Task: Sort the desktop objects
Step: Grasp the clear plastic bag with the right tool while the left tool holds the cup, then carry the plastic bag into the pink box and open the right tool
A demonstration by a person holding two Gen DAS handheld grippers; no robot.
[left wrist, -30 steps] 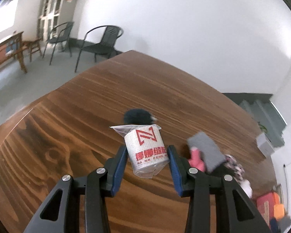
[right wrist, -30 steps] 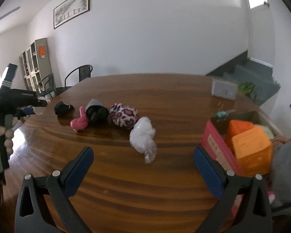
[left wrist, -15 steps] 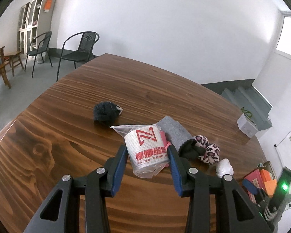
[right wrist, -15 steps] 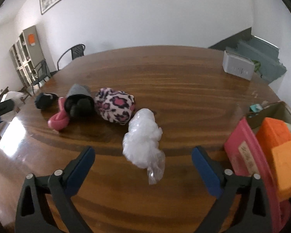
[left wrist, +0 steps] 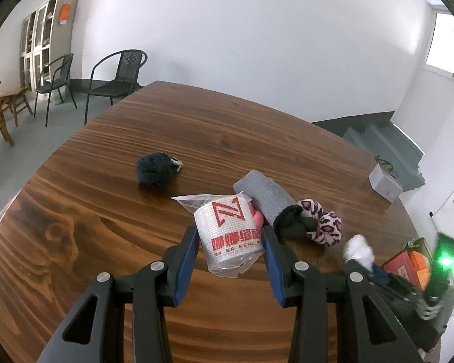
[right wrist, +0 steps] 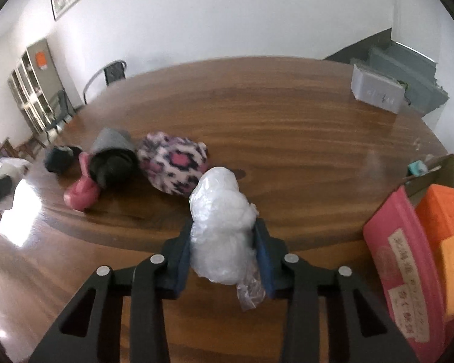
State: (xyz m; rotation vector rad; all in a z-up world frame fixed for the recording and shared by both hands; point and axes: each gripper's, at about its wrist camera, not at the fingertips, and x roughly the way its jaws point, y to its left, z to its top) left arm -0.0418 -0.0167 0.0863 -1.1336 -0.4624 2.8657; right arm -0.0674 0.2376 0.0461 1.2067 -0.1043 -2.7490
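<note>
The left gripper (left wrist: 229,239) has its jaws pinching a white roll (left wrist: 228,228) printed with a red logo and red characters, wrapped in clear plastic, above the wooden desk (left wrist: 106,211). The right gripper (right wrist: 224,252) has its jaws clamped on a crinkled clear bag of white fluff (right wrist: 222,224), low over the desk near the leopard-print bundle (right wrist: 172,163).

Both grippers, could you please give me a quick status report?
Left gripper shut on wrapped roll. Right gripper shut on white plastic bag. Sock pile ahead, untouched.
</note>
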